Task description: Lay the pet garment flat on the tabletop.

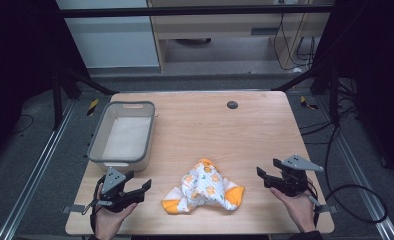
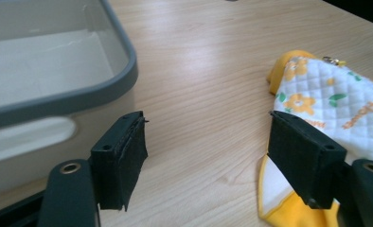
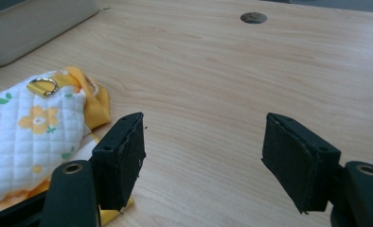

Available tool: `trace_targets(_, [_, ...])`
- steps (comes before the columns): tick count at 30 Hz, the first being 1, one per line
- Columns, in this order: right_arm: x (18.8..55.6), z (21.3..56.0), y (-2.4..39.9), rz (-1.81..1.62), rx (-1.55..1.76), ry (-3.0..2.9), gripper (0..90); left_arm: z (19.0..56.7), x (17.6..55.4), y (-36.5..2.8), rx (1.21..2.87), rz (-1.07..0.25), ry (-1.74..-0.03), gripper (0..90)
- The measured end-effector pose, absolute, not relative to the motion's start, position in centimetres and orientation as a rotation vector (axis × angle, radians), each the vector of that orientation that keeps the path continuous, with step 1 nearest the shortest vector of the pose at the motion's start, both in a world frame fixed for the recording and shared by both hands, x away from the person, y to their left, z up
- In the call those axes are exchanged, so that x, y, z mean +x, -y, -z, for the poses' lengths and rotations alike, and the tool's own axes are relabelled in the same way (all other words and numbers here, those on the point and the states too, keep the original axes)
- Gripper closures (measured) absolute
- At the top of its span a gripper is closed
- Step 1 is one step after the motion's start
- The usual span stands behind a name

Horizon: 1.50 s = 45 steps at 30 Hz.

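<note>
A crumpled quilted cloth [image 1: 204,189], white with orange flowers and orange trim, lies on the wooden table near its front edge. A small metal ring [image 3: 42,86] is sewn to its top. My left gripper [image 1: 138,184] rests open just left of the cloth, jaws wide, nothing between them. In the left gripper view the cloth [image 2: 331,101] sits by the right jaw. My right gripper [image 1: 268,172] is open to the right of the cloth, apart from it. In the right gripper view the cloth [image 3: 28,132] lies beside the left jaw.
A grey-rimmed plastic bin [image 1: 122,132] stands empty at the table's left, just beyond my left gripper; its wall [image 2: 42,137] is close in the left gripper view. A round cable hole [image 1: 232,104] is at the far middle. Bare wood [image 1: 225,135] spreads between.
</note>
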State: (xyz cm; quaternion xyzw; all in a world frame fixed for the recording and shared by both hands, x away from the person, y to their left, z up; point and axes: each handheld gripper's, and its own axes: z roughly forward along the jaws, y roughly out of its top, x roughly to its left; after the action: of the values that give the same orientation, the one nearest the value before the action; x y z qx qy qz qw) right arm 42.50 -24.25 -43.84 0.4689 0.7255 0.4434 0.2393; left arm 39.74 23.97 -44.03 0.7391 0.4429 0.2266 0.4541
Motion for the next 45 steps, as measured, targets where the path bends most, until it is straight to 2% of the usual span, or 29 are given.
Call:
trace_targets(13, [44.7, 41.7, 21.2, -1.232, 1.195, -2.012, 33.4, 41.4, 42.3, -20.5, 1.832, -0.582, -1.023, 31.9])
trace_targets(18, [45.0, 42.2, 20.0, -1.270, 1.176, -2.034, 34.9, 41.2, 43.4, -19.5, 1.823, -0.558, -1.029, 35.2])
trace_targets(33, [44.9, 45.1, 17.6, -1.241, 1.165, -2.172, 38.2, 44.8, 43.9, -16.2, 1.995, -0.487, -1.009, 36.6])
trace_targets(45, [45.0, 46.9, 15.1, -1.303, 1.146, -2.301, 45.2, 46.8, 44.3, -14.0, 2.096, -0.356, -0.990, 40.7])
